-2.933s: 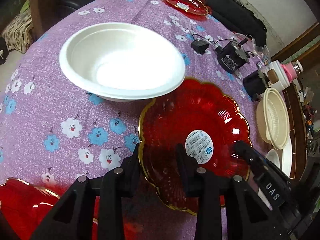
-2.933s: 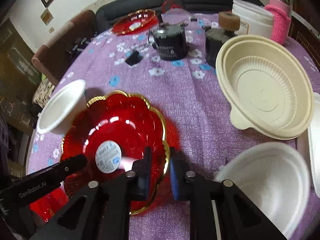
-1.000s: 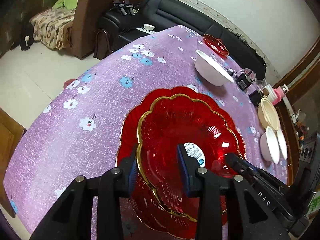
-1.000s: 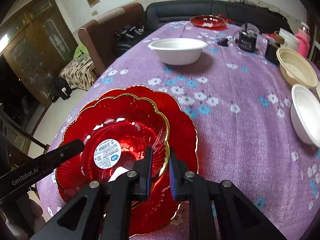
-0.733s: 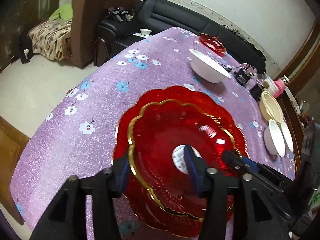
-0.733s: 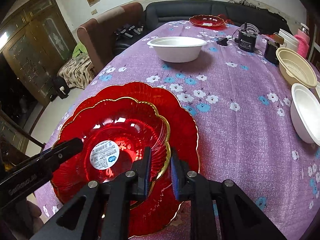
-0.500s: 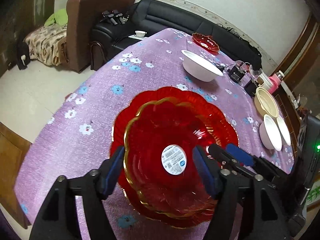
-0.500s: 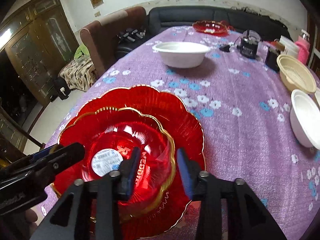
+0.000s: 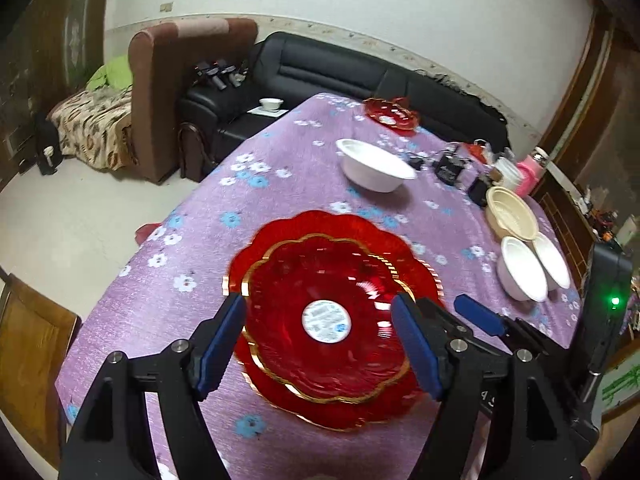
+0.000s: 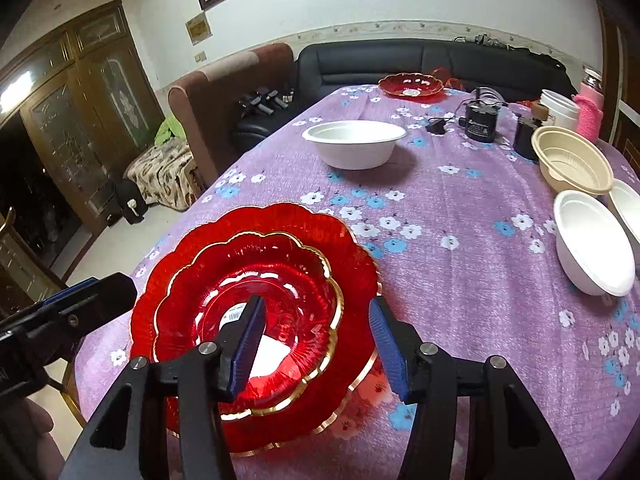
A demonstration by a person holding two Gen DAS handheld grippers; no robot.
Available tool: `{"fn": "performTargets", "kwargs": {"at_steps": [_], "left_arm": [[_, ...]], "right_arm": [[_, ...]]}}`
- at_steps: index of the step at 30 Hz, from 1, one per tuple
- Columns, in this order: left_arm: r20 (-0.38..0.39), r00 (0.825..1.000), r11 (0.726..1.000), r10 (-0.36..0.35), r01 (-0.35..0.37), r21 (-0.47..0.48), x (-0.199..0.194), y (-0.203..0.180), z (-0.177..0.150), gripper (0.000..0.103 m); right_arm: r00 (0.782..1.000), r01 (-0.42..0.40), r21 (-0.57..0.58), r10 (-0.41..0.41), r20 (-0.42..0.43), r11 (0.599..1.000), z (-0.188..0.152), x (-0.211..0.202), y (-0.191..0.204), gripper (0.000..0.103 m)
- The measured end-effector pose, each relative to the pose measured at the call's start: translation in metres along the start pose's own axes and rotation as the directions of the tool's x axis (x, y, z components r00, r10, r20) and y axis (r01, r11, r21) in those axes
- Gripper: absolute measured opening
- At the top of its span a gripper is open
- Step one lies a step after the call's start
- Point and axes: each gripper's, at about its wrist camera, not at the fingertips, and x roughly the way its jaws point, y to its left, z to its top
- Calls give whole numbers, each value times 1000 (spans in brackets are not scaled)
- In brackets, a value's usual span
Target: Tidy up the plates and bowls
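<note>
A small red gold-rimmed plate [image 9: 320,340] [image 10: 256,292] with a white sticker rests inside a larger red scalloped plate [image 9: 404,248] [image 10: 344,240] near the table's near edge. My left gripper [image 9: 320,340] is open above the stack, holding nothing. My right gripper [image 10: 316,336] is open above the stack's right side, holding nothing. A white bowl [image 9: 374,166] [image 10: 352,142] stands mid-table. A third red plate [image 9: 390,114] [image 10: 412,84] sits at the far end.
The purple flowered tablecloth [image 10: 460,208] covers the table. A beige bowl [image 10: 572,164] and two white bowls [image 10: 592,244] sit at the right edge. Black chargers [image 10: 480,120], a white tub and a pink bottle [image 10: 588,108] stand beyond. A sofa and armchair lie past the table.
Both grippers carried the small red plate onto the larger red plate, let go of its rim, opened wide and pulled back upward.
</note>
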Motion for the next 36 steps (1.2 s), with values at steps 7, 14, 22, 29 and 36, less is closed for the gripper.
{"fn": "performTargets", "kwargs": {"at_steps": [7,14,22,29,36], "left_arm": [[-21,998,996,-67,68,54,1,-38,-4,78],[-61,993,991,-100,105,88,19,-77,-8,78],[-93,988,984,-124,135,116,41,-130,-5,78],[-152,978,978,-141,161,130,68,-170,0,78],[-184,970,979,-158,179,101,105,-196,17,78]], "right_arm": [[998,30,50,-33,51,998,-9,-29,-41,64],[989,100,148,-114,94,984,-7,-55,-110,64],[972,141,338,-195,134,931,7,-80,-203,65],[949,194,442,-281,141,876,12,-84,-259,65],[959,119,548,-238,152,828,-4,-78,-300,65]]}}
